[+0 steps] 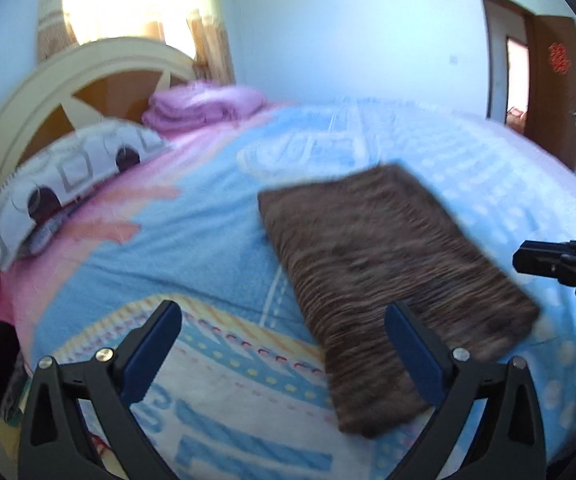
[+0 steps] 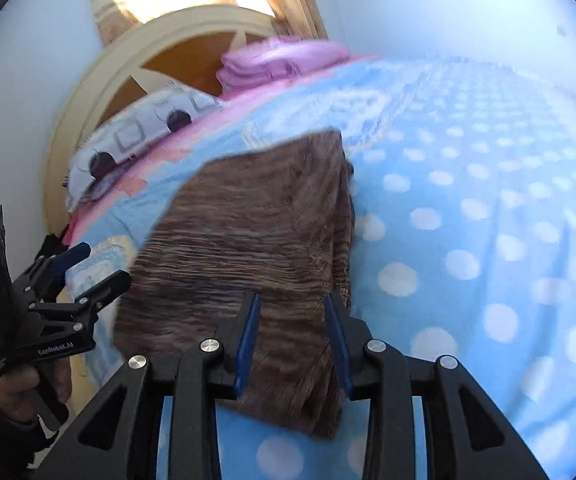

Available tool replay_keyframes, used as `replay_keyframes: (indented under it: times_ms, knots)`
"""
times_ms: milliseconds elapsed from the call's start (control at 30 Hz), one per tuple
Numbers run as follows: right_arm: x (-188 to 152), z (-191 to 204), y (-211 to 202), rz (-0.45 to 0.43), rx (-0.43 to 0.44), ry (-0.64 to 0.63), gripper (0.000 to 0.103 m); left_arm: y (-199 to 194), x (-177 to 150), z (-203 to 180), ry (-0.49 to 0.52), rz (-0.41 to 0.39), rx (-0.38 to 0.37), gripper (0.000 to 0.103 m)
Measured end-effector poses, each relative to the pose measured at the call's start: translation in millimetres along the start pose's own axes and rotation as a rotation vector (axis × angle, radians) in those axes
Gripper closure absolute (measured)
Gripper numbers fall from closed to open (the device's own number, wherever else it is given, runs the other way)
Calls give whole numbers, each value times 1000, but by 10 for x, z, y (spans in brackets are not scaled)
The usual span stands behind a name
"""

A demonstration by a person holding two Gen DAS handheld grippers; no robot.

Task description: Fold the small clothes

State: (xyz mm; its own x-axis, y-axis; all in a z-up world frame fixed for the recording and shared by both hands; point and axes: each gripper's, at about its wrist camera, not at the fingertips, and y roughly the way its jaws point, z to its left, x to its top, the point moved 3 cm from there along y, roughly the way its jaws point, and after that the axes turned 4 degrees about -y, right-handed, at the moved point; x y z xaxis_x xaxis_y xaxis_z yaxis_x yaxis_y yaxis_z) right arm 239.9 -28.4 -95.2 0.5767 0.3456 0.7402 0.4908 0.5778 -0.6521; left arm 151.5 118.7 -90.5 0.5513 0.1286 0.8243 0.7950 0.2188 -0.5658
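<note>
A brown ribbed garment (image 1: 388,272) lies folded into a flat rectangle on the blue patterned bedspread (image 1: 207,240). My left gripper (image 1: 283,312) hovers over the garment's near left edge with its jaws wide apart and nothing between them. In the right wrist view the same garment (image 2: 247,240) fills the middle. My right gripper (image 2: 292,300) is above its near end, blue pads a short way apart and not pressing the cloth. The left gripper (image 2: 105,262), held by a hand, shows at the left there. The right gripper (image 1: 528,260) enters the left wrist view from the right edge.
A patterned pillow (image 1: 67,176) and a folded pink blanket (image 1: 203,108) lie at the head of the bed against a cream and brown headboard (image 1: 47,92). A sunlit curtained window is behind it. A brown door (image 1: 552,88) stands open at the far right.
</note>
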Motion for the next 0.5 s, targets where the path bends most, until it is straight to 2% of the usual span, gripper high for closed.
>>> replay_keyframes:
  times_ms: [133, 300, 500]
  knots:
    - [43, 143, -444, -118, -51, -49, 40, -297, 175, -64, -4, -57, -24, 0]
    - [135, 248, -790, -204, -68, -76, 39, -499, 275, -214, 25, -95, -57, 0]
    - [142, 245, -929, -237, -76, -54, 39, -531, 264, -246, 21, -96, -73, 0]
